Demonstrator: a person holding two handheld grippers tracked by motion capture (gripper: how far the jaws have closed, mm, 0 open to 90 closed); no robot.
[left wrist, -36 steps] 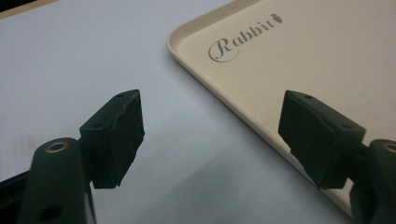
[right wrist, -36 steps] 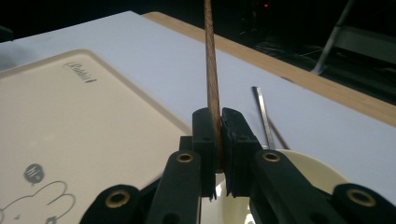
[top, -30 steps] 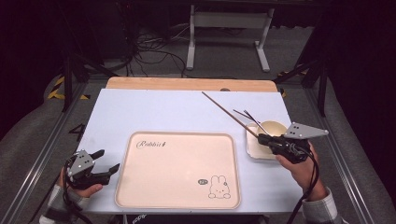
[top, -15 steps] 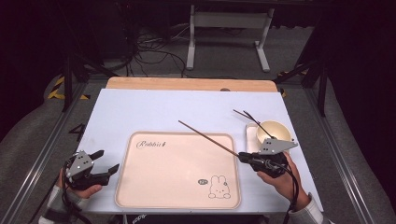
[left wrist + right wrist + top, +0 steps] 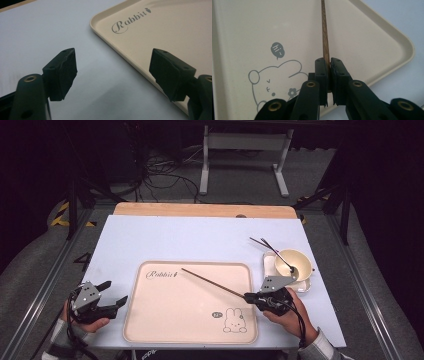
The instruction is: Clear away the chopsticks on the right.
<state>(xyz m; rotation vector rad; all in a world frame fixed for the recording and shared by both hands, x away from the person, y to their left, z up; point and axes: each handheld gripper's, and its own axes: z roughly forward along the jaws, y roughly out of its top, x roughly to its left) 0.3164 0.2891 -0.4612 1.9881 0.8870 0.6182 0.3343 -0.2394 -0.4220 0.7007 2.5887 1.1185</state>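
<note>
The pale blue rectangular surface point(image 5: 200, 240) carries everything, with a wooden board along its far edge. At the near middle lies a cream plastic tray point(image 5: 165, 320) printed with the word "Rabbit" and a rabbit drawing. Near the right edge a small white dish point(image 5: 268, 260) holds a cream round bowl point(image 5: 300, 261), with thin dark sticks leaning out of the bowl. The left tool point(image 5: 111, 294) rests at the near left, just beside the tray's left rim, its jaws wide apart with nothing between them. The right tool point(image 5: 248, 296) is at the tray's right rim, jaws closed on one end of a slender brown wooden chopstick point(image 5: 212, 282), which slants out over the tray toward its far left corner.
</note>
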